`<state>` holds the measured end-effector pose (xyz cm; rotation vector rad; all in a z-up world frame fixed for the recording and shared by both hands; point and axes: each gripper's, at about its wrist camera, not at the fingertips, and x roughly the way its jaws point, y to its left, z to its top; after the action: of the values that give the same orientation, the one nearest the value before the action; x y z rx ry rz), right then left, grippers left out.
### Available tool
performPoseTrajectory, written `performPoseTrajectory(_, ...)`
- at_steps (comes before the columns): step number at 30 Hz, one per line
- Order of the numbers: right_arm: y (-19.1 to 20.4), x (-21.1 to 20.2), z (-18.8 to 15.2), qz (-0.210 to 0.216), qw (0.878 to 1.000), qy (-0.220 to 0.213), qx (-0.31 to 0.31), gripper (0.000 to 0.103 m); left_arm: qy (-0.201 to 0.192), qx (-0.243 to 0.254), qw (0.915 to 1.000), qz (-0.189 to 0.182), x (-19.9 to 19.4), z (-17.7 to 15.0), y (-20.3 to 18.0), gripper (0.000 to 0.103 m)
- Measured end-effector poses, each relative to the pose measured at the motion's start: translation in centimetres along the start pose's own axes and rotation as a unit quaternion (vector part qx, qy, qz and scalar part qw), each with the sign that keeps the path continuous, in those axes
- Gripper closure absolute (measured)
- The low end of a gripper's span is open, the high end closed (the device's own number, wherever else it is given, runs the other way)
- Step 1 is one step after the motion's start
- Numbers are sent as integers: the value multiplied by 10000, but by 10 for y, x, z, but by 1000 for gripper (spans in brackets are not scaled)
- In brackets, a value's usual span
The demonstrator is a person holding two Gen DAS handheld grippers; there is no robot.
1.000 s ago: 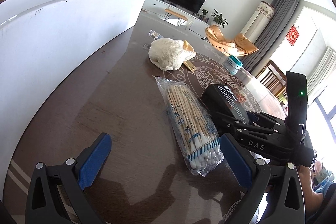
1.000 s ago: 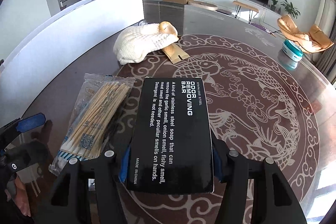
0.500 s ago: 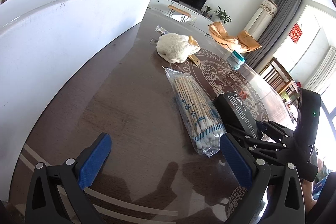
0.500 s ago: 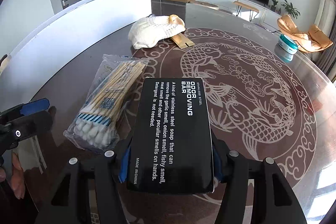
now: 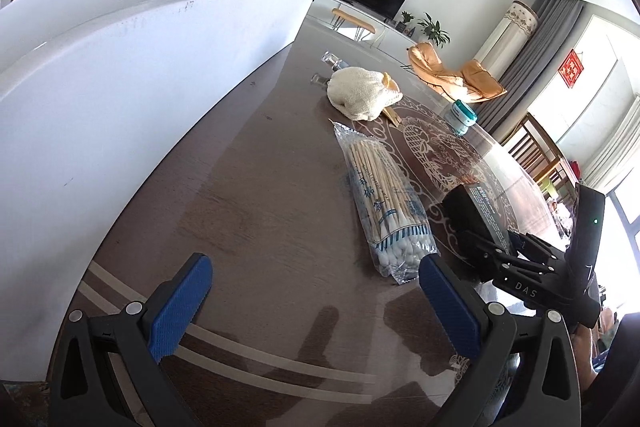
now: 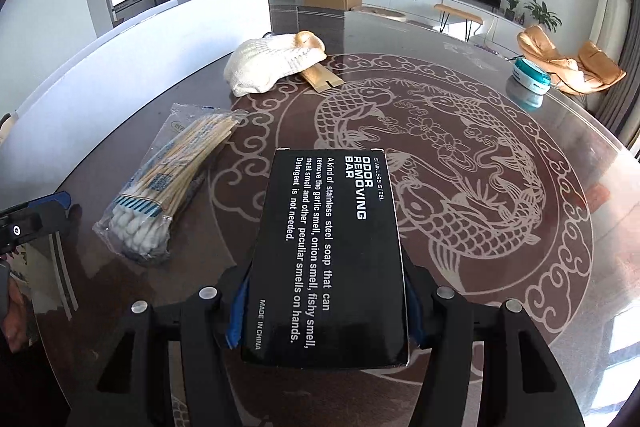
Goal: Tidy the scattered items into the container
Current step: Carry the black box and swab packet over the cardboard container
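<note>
Fingers of the right gripper clamp the black box; left gripper fingers stand apart, empty.

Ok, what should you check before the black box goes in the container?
1. Right gripper clamped on the black box: ok, pads press both its sides.
2. Box clear of the cotton swab bag: ok, they lie apart.
3. Left gripper free: ok, open, nothing between its fingers.
4. Container in sight: cannot tell, only a white wall shows beside the table.
5. Other things still out: not ok, the white cloth and the teal jar remain on the table.
</note>
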<state>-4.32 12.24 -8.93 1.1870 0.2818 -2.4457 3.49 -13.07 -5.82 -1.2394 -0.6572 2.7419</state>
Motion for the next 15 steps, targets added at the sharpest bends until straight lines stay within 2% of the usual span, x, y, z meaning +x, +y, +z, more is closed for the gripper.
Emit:
performPoseTrajectory(4,-24,-6,-8,-146,9997,4,170,43,16,-134,9998,-156,-5,8,6,0)
performPoseTrajectory(9,-35,-10,-11,-156,9997,1,167,43,215,86,9991,-353,9,20,-25,0)
performPoseTrajectory(12,-36,-8,-9,-123,9999,3,114,43,411,597,9974,-42,33,26,-59,0)
performPoseTrajectory(15,-40,-6,-5,-93,9999,50,78,41,821,1035,9891,657,72,29,-86,0)
